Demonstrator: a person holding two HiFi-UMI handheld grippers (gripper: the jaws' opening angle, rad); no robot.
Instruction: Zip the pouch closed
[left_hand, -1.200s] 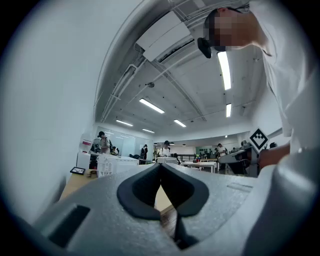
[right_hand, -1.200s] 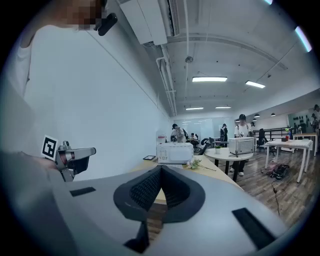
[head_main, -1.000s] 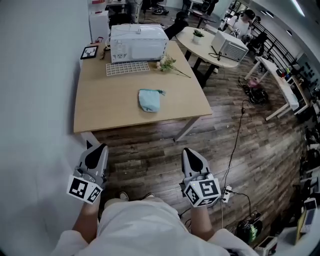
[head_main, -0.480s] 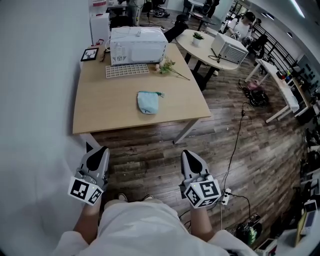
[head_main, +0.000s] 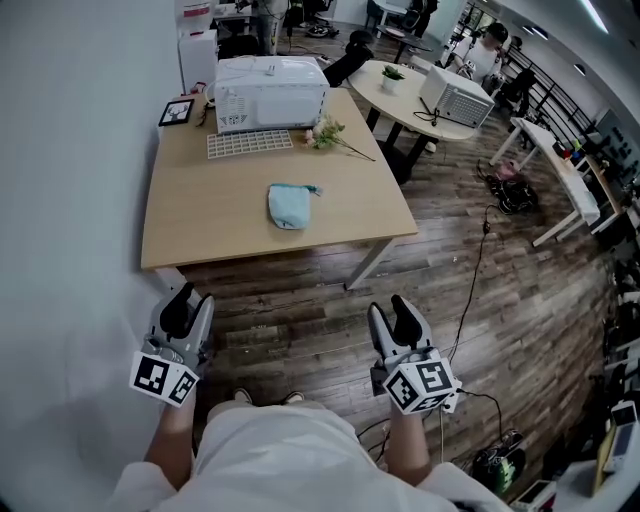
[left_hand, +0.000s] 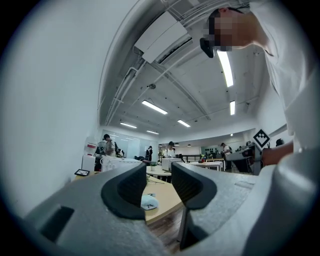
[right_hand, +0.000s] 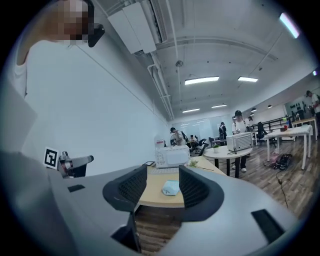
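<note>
At the lower left of the head view I have the left gripper (head_main: 180, 308) held low in front of my torso, beside the pale wall and over the wooden floor (head_main: 300, 320). It points roughly level toward the table (head_main: 210, 225), with its marker cube (head_main: 163, 378) nearest my body. Its jaws are opening, and the left gripper view shows only air between them.

In the middle of the frame the light blue pouch (head_main: 289, 205) lies flat on the table, near the front edge and well apart from both grippers. Behind it sit a white appliance (head_main: 270, 92), a white grid mat (head_main: 250, 143) and a flower sprig (head_main: 335, 135).

At the lower right, the right gripper (head_main: 396, 316) is held at about the same height, short of the table and aimed level toward it. Its jaws are opening too, with nothing between them. In the right gripper view the pouch shows through the gap, far off on the tabletop.
</note>
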